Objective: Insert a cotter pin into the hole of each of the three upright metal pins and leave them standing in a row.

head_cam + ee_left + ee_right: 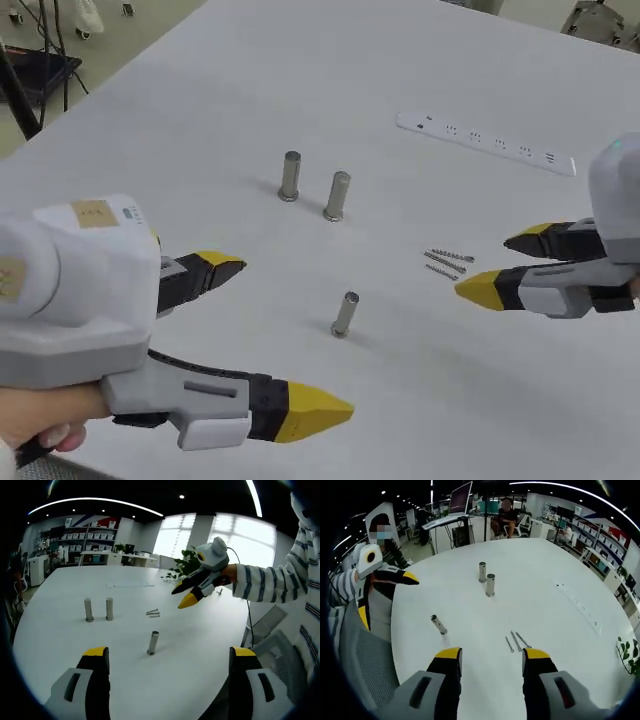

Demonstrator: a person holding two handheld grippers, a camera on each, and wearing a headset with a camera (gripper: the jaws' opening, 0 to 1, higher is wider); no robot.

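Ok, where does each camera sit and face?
Head view: on the headset, facing down at the table; left tongs, right tongs, a hand show.
Left gripper view: on the left tongs, facing across the pins toward the right tongs and a striped sleeve.
Right gripper view: on the right tongs, facing over the cotter pins, left tongs at left.
Shared: all show three pins.

Your left gripper [288,335] and right gripper [485,265] have yellow tips, black jaws and pale grey bodies, the pins [337,196] are dull silver on a white table [200,120] (the power strip [485,143] is white too), and your sleeve [280,582] is striped navy and white.
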